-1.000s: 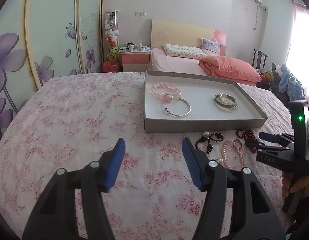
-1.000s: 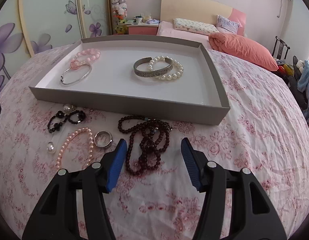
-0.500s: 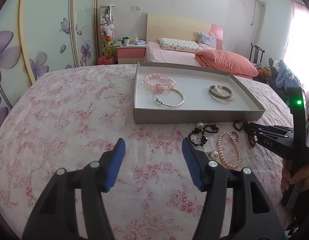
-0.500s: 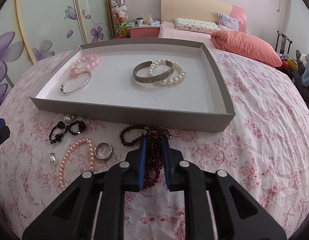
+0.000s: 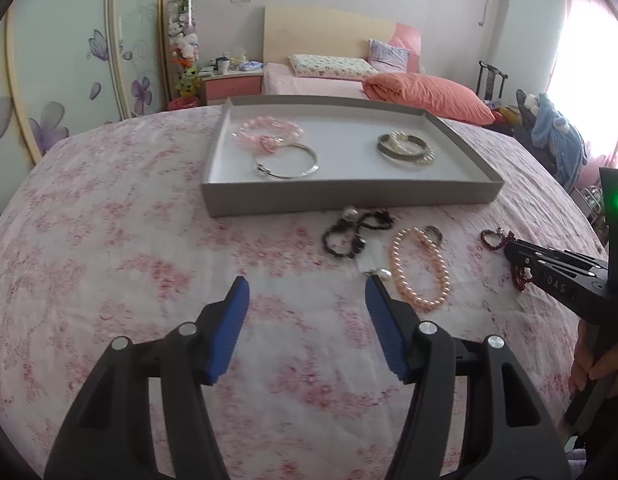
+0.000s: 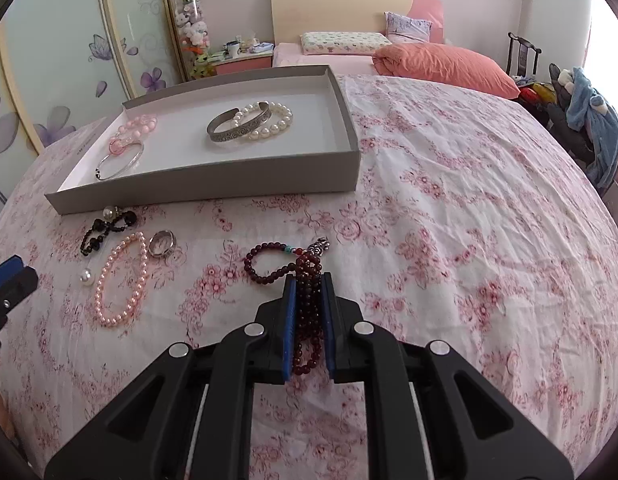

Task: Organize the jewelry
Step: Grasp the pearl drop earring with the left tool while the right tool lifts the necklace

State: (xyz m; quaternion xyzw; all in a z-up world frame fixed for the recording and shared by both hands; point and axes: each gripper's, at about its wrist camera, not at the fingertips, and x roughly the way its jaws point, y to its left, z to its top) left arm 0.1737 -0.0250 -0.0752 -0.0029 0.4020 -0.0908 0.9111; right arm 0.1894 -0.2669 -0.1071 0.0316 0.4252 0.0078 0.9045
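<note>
My right gripper (image 6: 307,280) is shut on a dark red bead necklace (image 6: 305,304); one loop of it (image 6: 269,266) still lies on the floral cloth. It shows at the right of the left wrist view (image 5: 509,256). My left gripper (image 5: 307,290) is open and empty, low over the cloth. A grey tray (image 5: 349,198) holds a pink bead bracelet (image 5: 269,132), a silver bangle (image 5: 287,160), a silver cuff (image 6: 233,130) and a white pearl bracelet (image 6: 269,120). In front of the tray lie a black bead bracelet (image 5: 349,236), a pink pearl strand (image 5: 421,268), a ring (image 6: 161,242) and a loose pearl (image 6: 86,277).
The jewelry lies on a round table with a pink floral cloth (image 5: 109,240). Behind it stand a bed with an orange quilt (image 5: 425,92), a nightstand (image 5: 231,82) and a flowered wardrobe (image 5: 69,60). A chair with clothes (image 6: 589,120) stands at the right.
My right gripper closed on the dark red necklace and has drawn it right, away from the tray. My left gripper stayed open and the view shifted a little toward the tray.
</note>
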